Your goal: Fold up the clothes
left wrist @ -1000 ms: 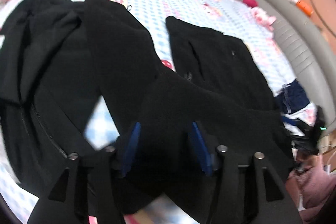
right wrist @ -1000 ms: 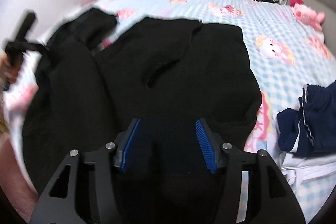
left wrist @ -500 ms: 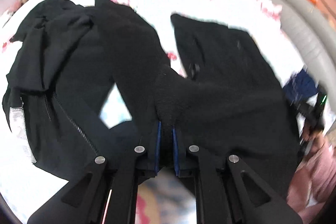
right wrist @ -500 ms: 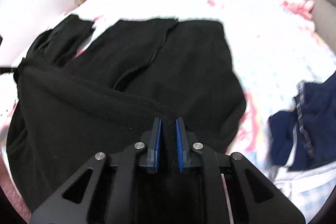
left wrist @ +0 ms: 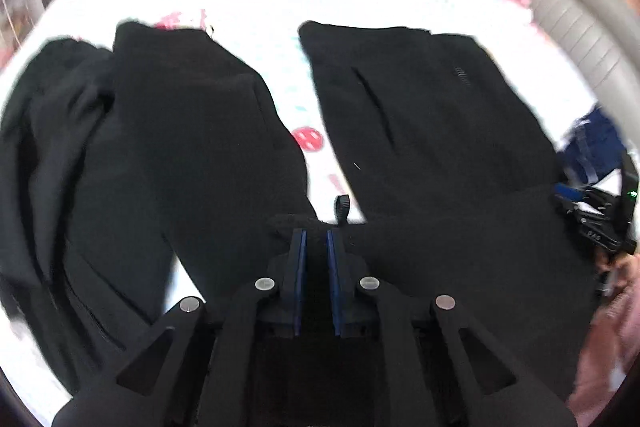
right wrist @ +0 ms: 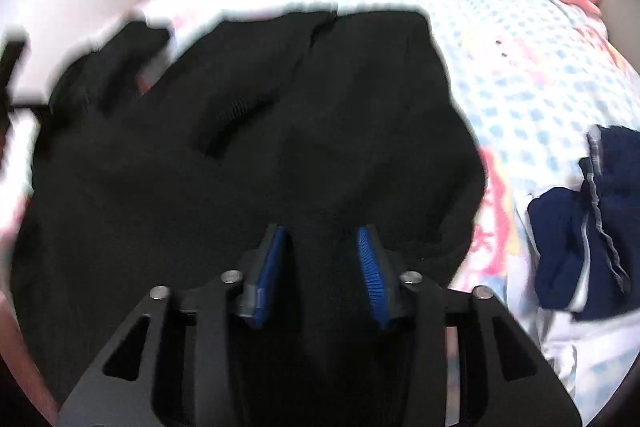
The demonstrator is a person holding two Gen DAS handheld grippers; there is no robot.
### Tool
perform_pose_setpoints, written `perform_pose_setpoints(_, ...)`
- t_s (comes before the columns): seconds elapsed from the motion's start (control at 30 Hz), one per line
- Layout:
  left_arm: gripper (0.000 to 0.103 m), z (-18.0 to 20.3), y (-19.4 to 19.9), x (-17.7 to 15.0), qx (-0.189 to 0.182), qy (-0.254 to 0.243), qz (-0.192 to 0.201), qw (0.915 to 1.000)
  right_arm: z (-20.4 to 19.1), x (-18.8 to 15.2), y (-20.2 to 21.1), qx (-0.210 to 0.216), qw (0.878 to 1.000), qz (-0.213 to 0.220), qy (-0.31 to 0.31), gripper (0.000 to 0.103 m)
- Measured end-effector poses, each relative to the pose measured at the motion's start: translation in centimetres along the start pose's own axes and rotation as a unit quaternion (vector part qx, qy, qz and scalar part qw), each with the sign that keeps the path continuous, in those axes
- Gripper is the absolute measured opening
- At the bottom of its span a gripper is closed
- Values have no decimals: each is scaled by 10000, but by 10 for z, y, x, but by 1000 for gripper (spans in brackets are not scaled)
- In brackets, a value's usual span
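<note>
Across the checked bedsheet (right wrist: 532, 75) we are working a black fleece garment (left wrist: 420, 115) that is lying spread out, its two front halves parted and a zipper pull (left wrist: 341, 205) showing at the near hem. Our left gripper (left wrist: 316, 247) is pinching that near hem — its blue pads (left wrist: 299, 267) are drawn almost together with dark cloth bunched between them, presumably so the edge can be lifted and carried over for a fold. Our right gripper (right wrist: 320, 263) has just been opening; its pads (right wrist: 370, 267) are now standing apart with black fabric lying between them, and we cannot tell whether they are touching it at all. Judging by this, the right side is letting go while the left is keeping hold to steer the hem. A navy garment (right wrist: 580, 219) is sitting off to the side on white cloth — waiting its turn, we suppose.
</note>
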State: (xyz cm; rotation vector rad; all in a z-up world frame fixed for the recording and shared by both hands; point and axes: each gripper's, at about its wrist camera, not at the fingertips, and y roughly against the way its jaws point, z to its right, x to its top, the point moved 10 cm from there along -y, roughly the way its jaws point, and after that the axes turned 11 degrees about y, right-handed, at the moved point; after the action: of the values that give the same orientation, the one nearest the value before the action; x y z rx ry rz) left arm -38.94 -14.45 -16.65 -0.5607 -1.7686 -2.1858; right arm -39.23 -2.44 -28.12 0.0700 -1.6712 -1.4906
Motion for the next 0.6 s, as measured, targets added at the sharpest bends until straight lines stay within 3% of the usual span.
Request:
perform_pose_setpoints(0.07, 16, -12, 5, 15, 338, 297, 275, 9986, 9, 1, -7, -221, 9995, 53, -219, 29)
perform_pose_setpoints(0.13, 22, -23, 28, 9, 251, 808, 611, 9945, 18, 5, 3, -548, 9975, 182, -415, 37)
perform_pose_setpoints(0.23, 49, -31, 69, -14, 114, 1229, 1014, 9872, 11, 6, 37, -256, 9968, 567, -492, 38)
perform_pose_setpoints(0.3, 50, -40, 86, -47, 110, 1570, 1081, 9816, 6, 2, 68, -51, 9946, 844, -607, 40)
perform_pose_setpoints(0.37, 50, -43, 89, -70, -115, 1973, 1043, 9747, 4, -5, 91, 57, 9928, 970, -698, 49)
perform_pose_setpoints(0.5, 50, -54, 84, -100, -762, 2667, 855, 9570, -11, -36, 114, 301, 9932, 750, -839, 52)
perform_pose_setpoints(0.6, 50, -49, 63, -102, -1072, 2776, 587, 9529, -24, -61, 116, 495, 9938, 523, -844, 52)
